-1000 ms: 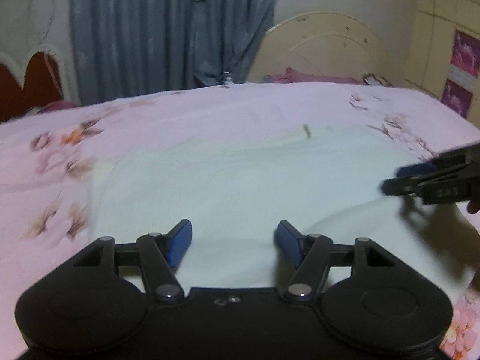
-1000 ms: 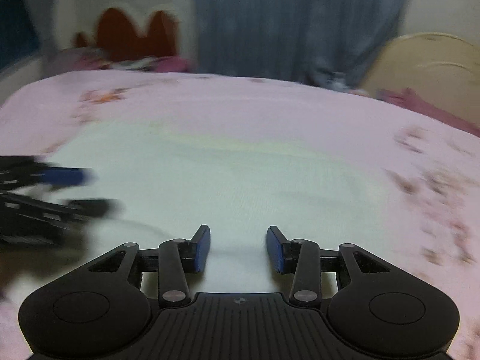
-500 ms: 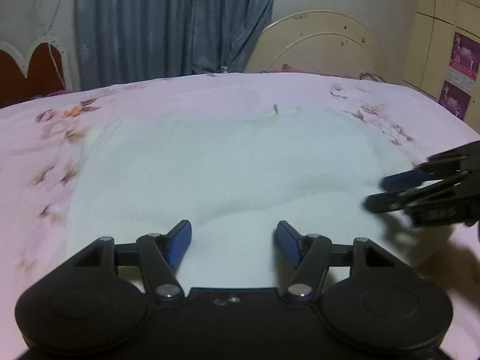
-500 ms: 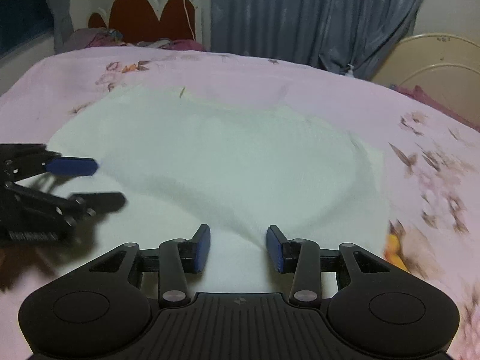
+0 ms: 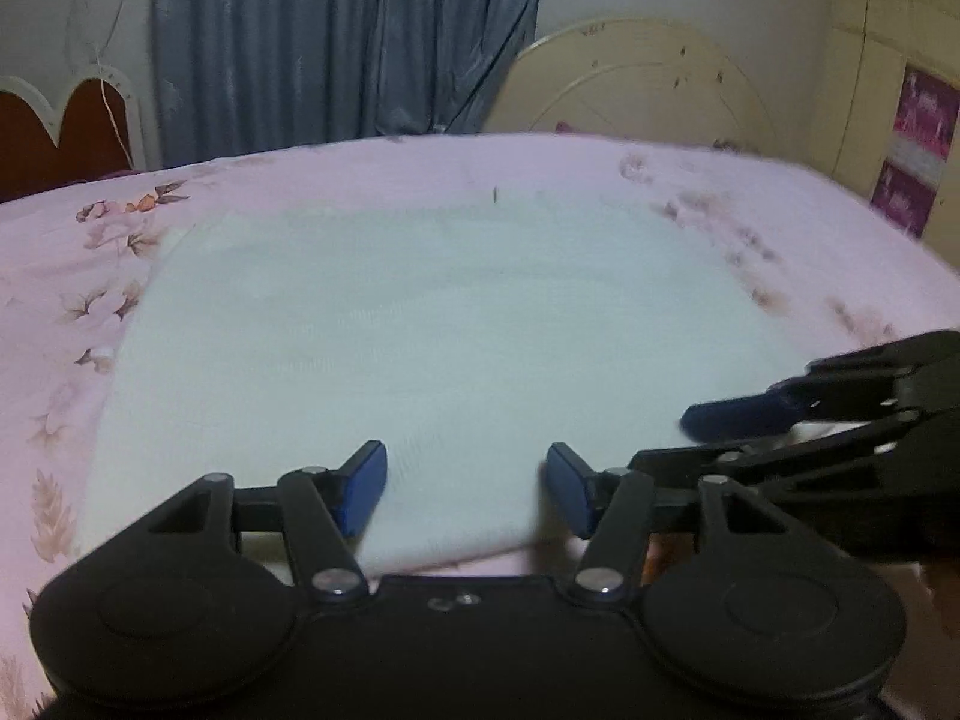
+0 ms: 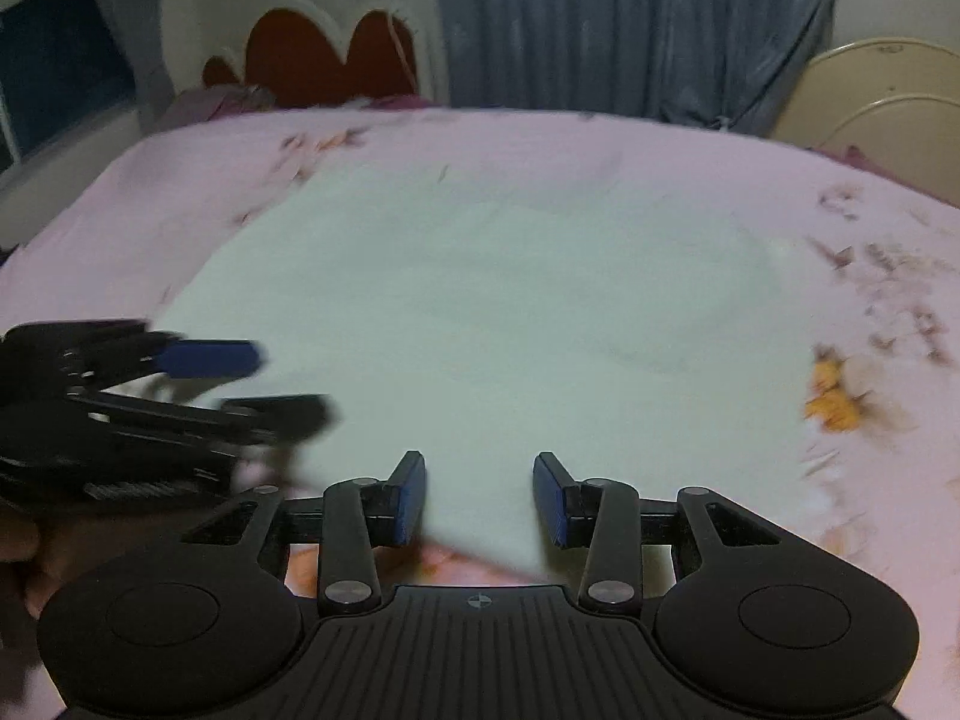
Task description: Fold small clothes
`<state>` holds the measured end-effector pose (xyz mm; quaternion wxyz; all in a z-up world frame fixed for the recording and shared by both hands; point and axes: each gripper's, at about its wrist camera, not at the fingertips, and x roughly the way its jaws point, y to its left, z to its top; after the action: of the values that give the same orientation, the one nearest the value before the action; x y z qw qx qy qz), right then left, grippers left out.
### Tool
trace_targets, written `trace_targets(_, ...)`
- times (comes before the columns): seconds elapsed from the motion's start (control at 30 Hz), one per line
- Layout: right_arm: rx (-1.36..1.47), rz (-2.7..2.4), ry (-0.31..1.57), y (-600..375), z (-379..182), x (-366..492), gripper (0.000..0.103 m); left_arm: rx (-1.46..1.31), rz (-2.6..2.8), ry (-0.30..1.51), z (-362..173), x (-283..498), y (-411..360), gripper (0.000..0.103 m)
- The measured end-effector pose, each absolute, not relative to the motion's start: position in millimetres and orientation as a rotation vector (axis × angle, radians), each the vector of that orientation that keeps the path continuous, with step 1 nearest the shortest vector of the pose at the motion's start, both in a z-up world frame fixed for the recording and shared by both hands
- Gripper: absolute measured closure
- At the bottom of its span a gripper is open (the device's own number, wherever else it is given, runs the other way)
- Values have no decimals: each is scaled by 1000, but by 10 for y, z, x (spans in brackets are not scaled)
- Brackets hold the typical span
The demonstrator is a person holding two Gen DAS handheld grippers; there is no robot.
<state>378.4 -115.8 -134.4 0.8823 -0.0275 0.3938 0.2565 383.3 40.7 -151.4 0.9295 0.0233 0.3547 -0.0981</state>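
A white garment (image 5: 432,348) lies spread flat on the pink floral bedsheet (image 5: 420,168); it also shows in the right wrist view (image 6: 510,312). My left gripper (image 5: 467,489) is open, its blue pads on either side of the garment's near edge. My right gripper (image 6: 479,498) is open over the garment's near edge. Each gripper shows in the other's view: the right one (image 5: 690,438) at the right, the left one (image 6: 288,381) at the left, both open. Neither holds cloth.
The bed fills both views. Beyond it stand a blue curtain (image 5: 336,42), a red headboard (image 6: 336,54) and a cream headboard (image 5: 648,84). A wall with pink posters (image 5: 912,138) stands at the right. An orange flower print (image 6: 834,396) marks the sheet.
Both grippers have drawn back toward the garment's near edge and closer together. The garment now lies flatter, without the raised fold seen earlier.
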Motion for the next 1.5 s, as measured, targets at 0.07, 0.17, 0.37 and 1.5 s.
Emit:
trace_targets(0.07,-70,516,816,-1201,-1357,3743,63,45,-192,726,-1521,3814,454,42)
trace_targets(0.17,-45,421,820,-1495,-1330,3740,63,35,-141,729,-1515,3758,667,43)
trace_targets(0.37,5,315,856,-1989,-1372,3674,98,-44,-96,741,-1503,3616,1159,49)
trace_targets(1.5,28,264,734,-1910,-1081,3230,97,-474,-30,718,-1504,3119,1474,60)
